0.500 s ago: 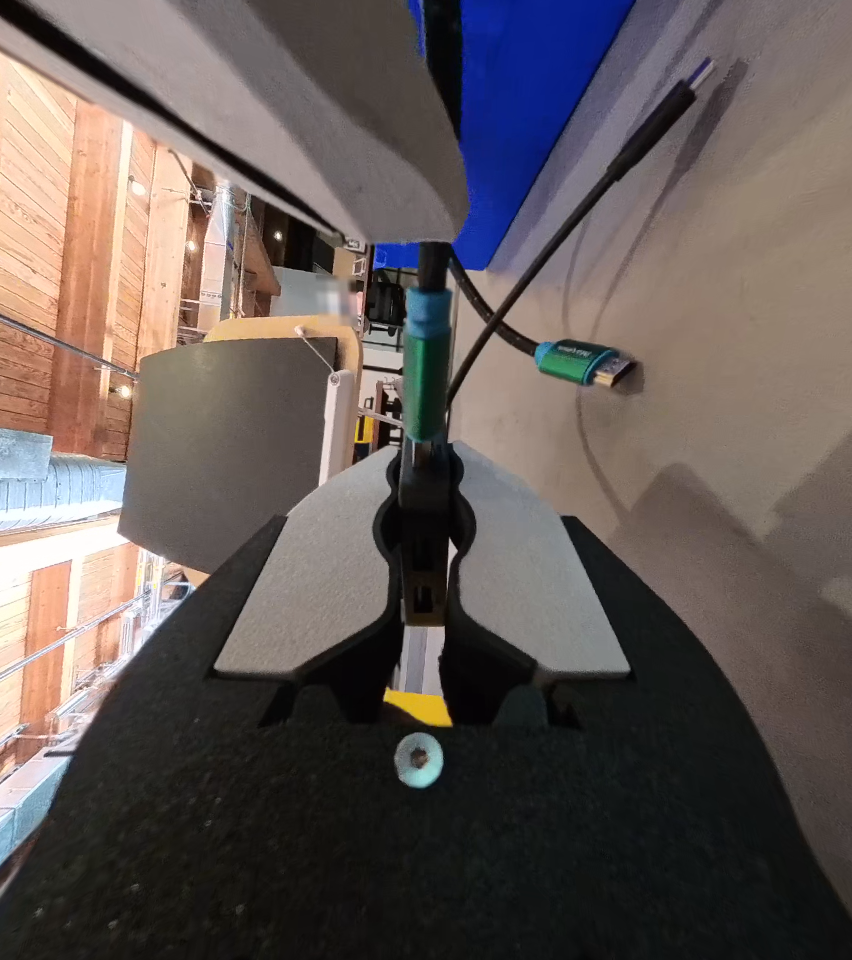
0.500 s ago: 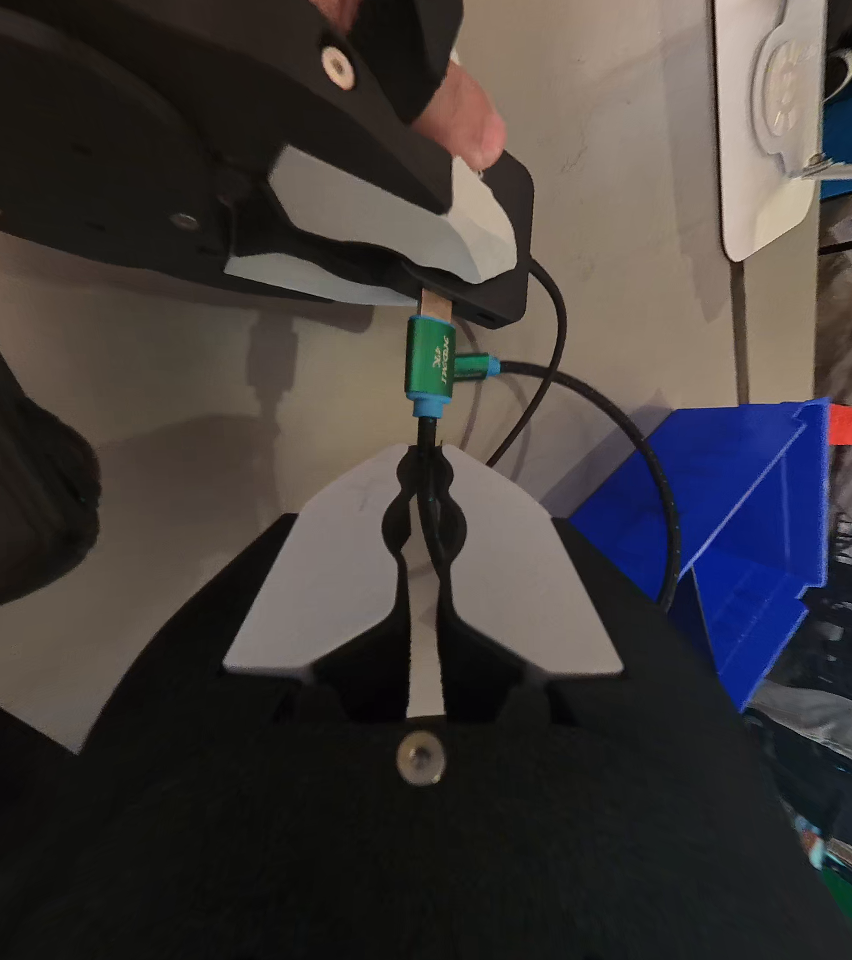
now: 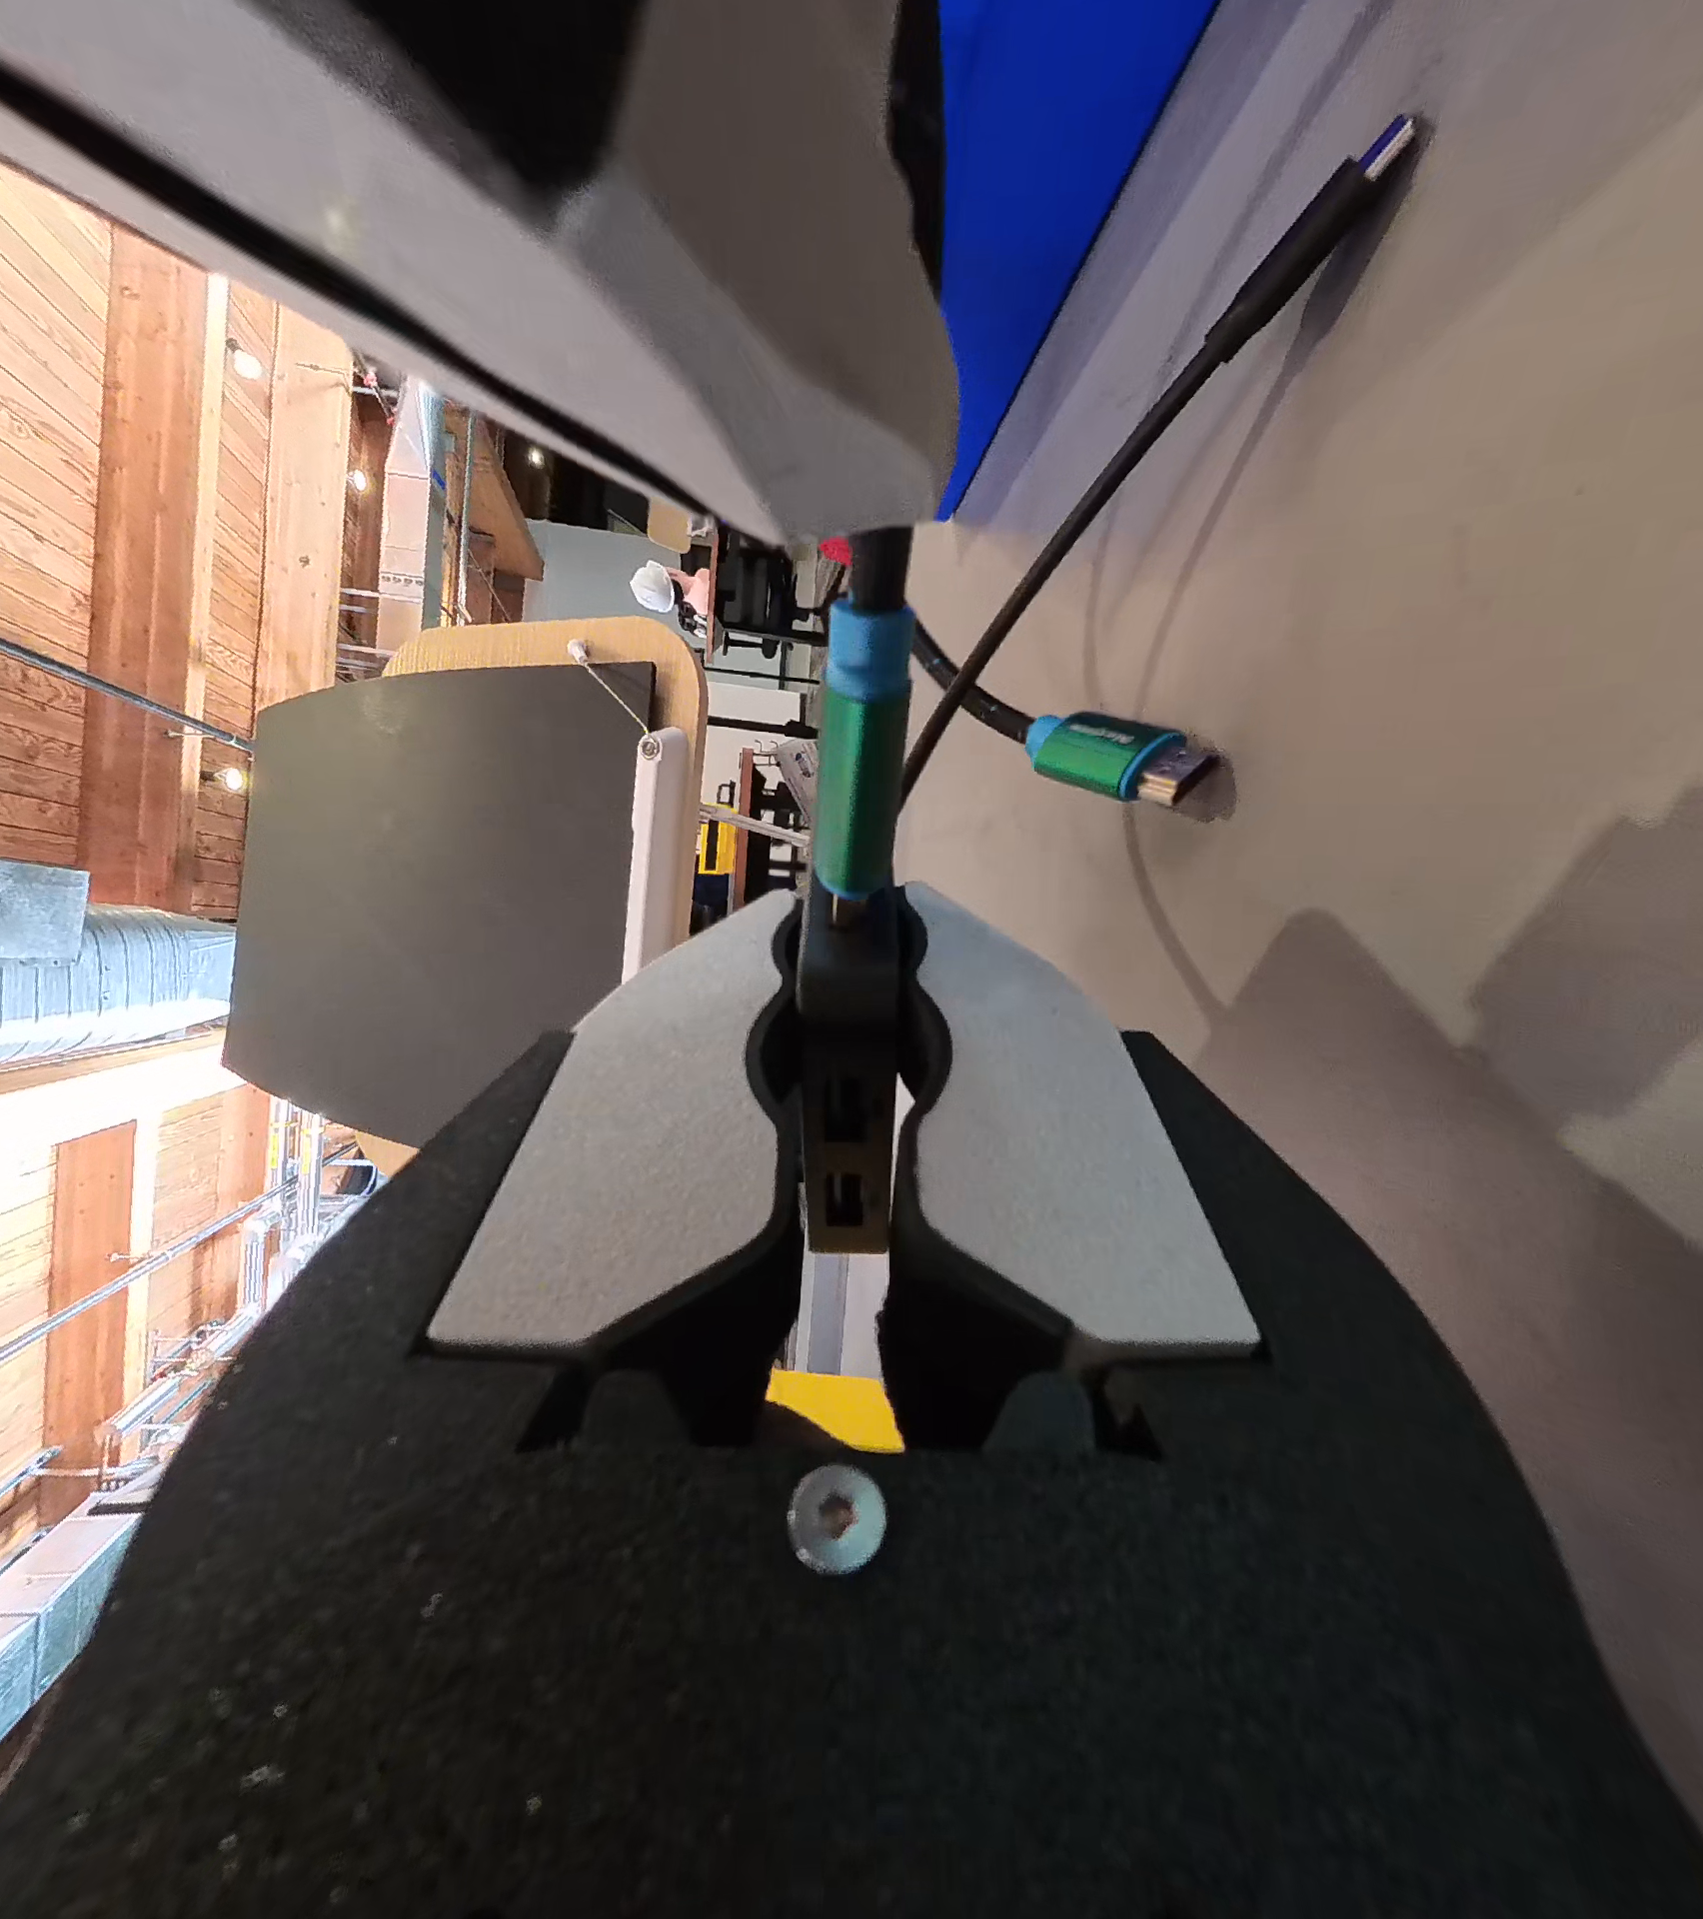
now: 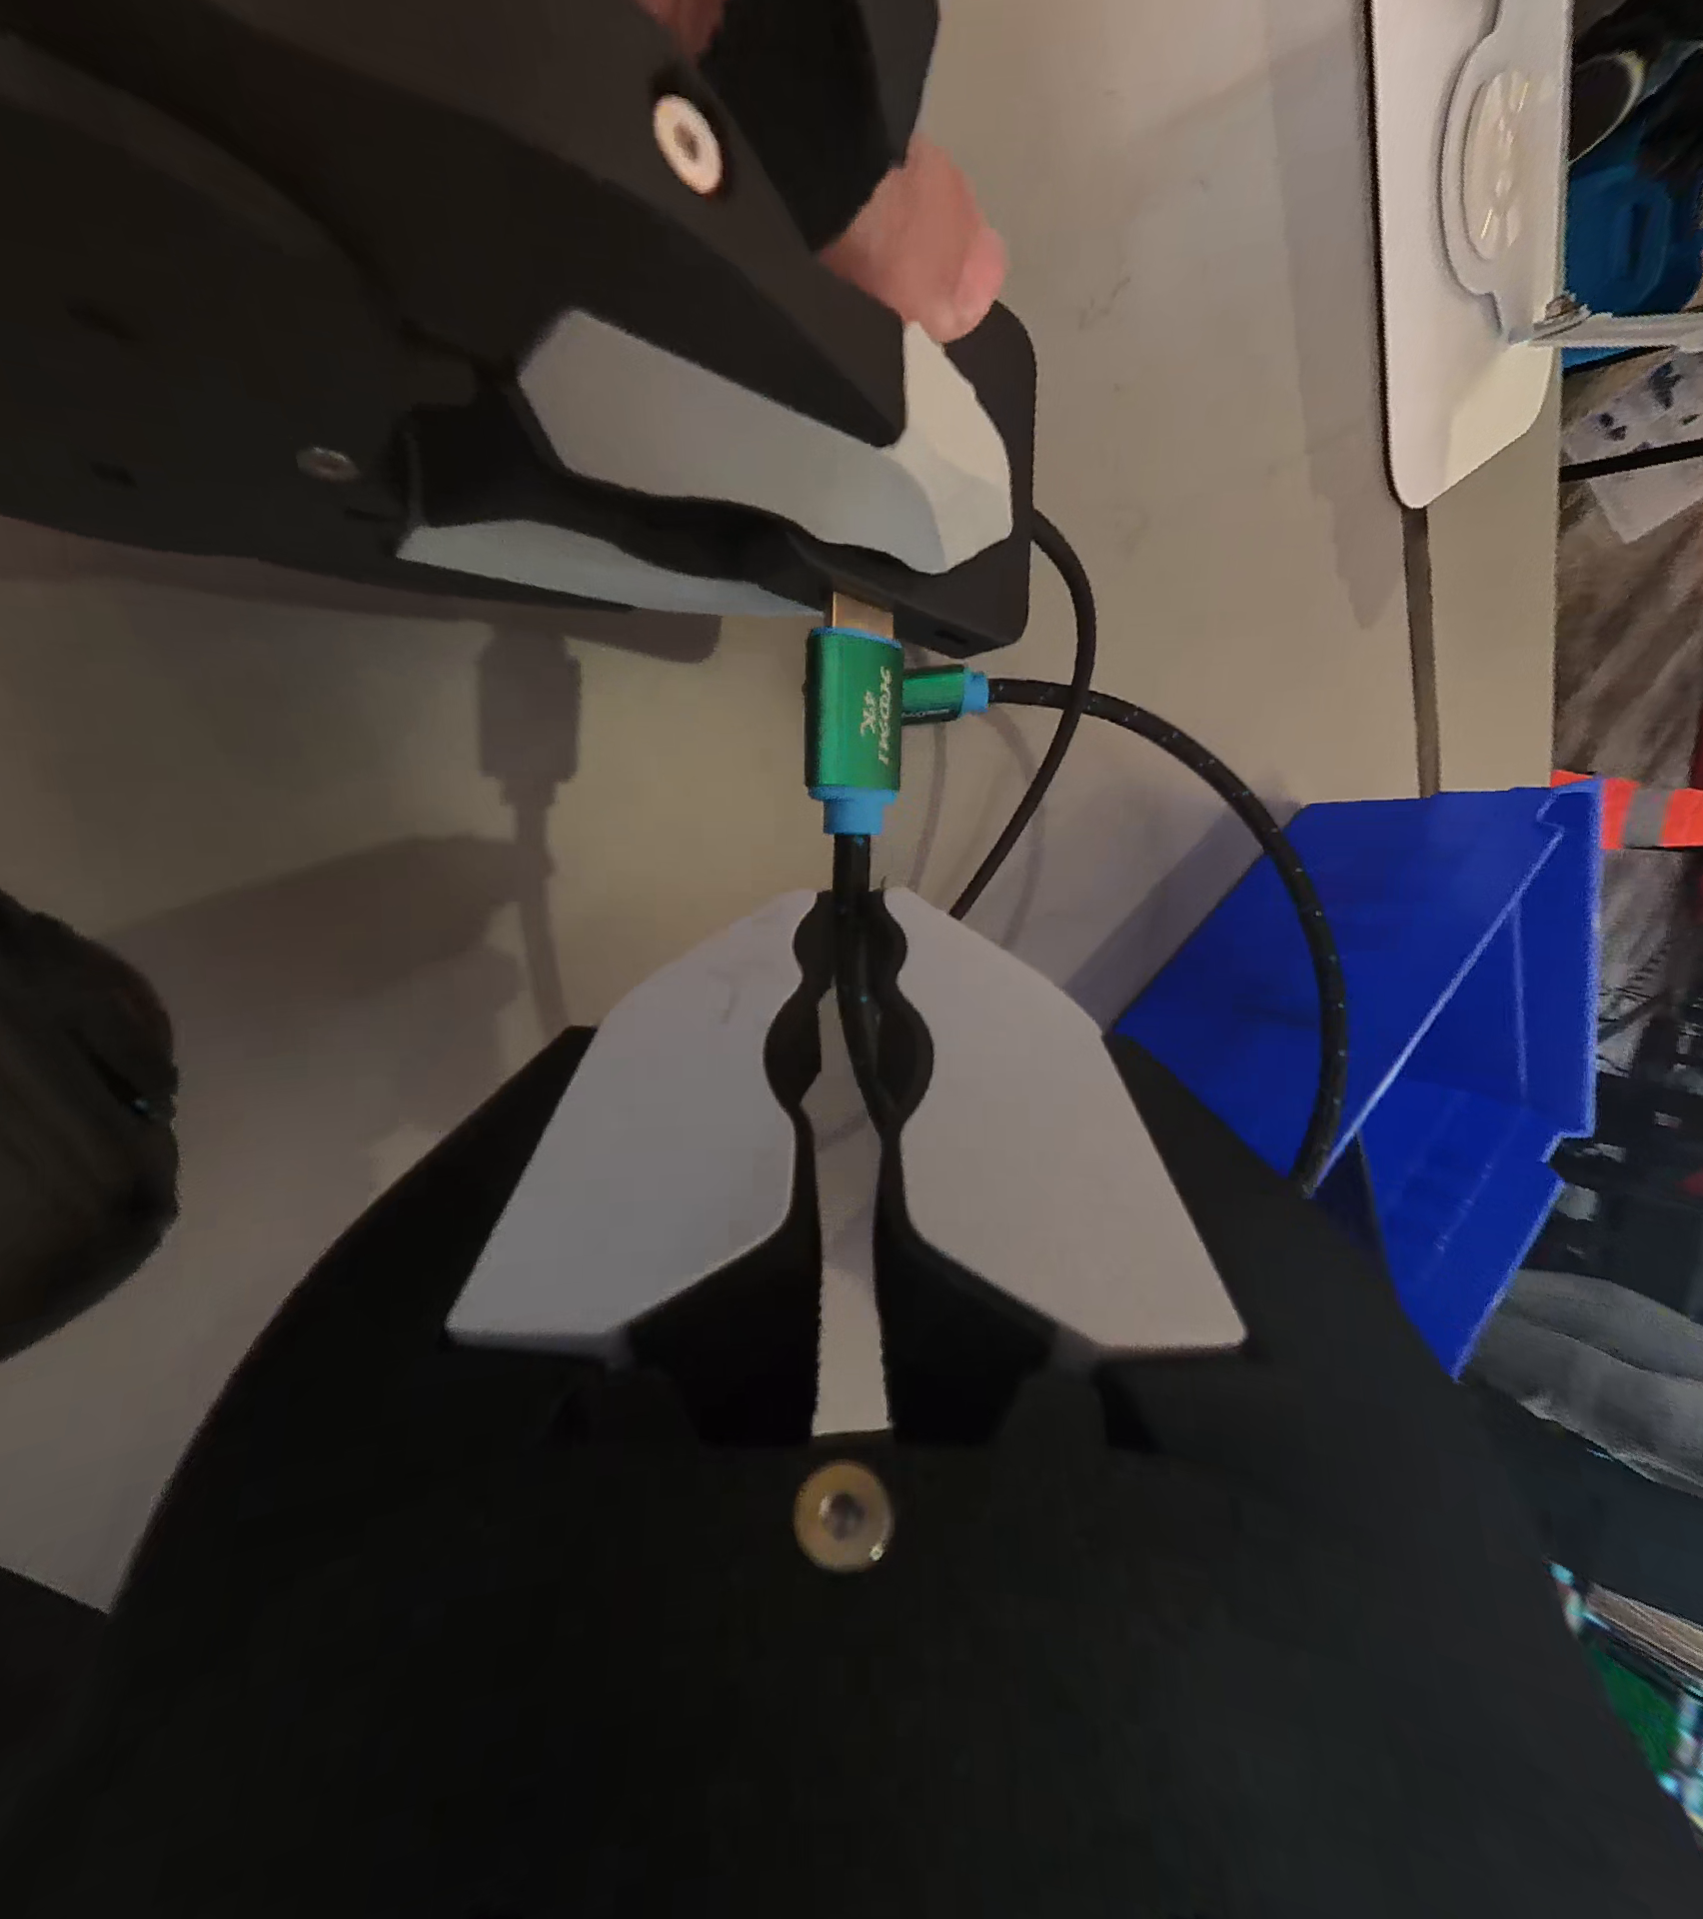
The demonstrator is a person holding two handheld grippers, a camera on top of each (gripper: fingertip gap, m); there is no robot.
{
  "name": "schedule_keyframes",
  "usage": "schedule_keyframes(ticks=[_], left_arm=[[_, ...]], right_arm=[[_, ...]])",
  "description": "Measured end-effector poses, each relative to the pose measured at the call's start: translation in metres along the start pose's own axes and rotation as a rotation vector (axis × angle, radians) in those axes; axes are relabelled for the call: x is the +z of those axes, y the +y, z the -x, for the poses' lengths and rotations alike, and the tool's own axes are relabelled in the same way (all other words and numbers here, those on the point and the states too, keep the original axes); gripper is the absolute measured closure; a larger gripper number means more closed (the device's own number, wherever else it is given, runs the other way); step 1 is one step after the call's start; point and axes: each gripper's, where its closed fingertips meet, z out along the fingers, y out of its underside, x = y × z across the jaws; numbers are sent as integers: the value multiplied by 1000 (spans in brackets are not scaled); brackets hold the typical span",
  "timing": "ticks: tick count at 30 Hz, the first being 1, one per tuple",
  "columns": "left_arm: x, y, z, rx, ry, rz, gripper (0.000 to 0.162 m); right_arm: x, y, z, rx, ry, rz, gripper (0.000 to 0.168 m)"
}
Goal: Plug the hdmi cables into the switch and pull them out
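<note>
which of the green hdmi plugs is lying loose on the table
The green plug with its gold tip bare, flat on the grey table. The other plug meets the switch in the left gripper.

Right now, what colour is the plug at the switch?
Green plug with a blue collar; right wrist view shows it best.

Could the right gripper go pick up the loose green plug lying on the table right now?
Probably not as things stand: the right gripper is shut on the cable of the plug at the switch. The loose plug itself lies in the open on the table.
</note>
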Motion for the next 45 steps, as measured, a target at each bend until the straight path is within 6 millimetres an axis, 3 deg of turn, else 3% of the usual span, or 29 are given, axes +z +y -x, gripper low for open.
schedule_keyframes(ticks=[6, 13, 22, 29, 32, 35, 38, 40, 42, 45], left_arm=[[0, 3, 4, -41, -5, -2, 149], [-1, 2, 13, -109, -45, -25, 149], [0, 4, 11, -139, -33, -12, 149], [1, 7, 14, -113, -61, -5, 149], [-1, 4, 14, -112, -65, -10, 149], [-1, 5, 16, -141, -66, -5, 149], [-2, 7, 22, -171, -82, -3, 148], [-4, 5, 24, -194, -86, -22, 148], [-7, 1, 26, -207, -98, -43, 148], [-10, -5, 26, -227, -92, -67, 149]], right_arm=[[-2, -6, -4, 42, -23, -75, 163], [-9, -14, -11, 210, -134, -298, 163], [-13, -18, -15, 320, -194, -538, 164], [-16, -19, -20, 355, -296, -611, 146], [-40, -32, -18, 343, -364, -707, 140], [-68, -29, 14, 274, -558, -768, 148], [-44, 0, 30, 367, -597, -678, 140], [-26, 8, 21, 532, -573, -717, 143], [-19, 4, 3, 635, -502, -810, 141], [-21, -13, -14, 646, -403, -964, 141]])
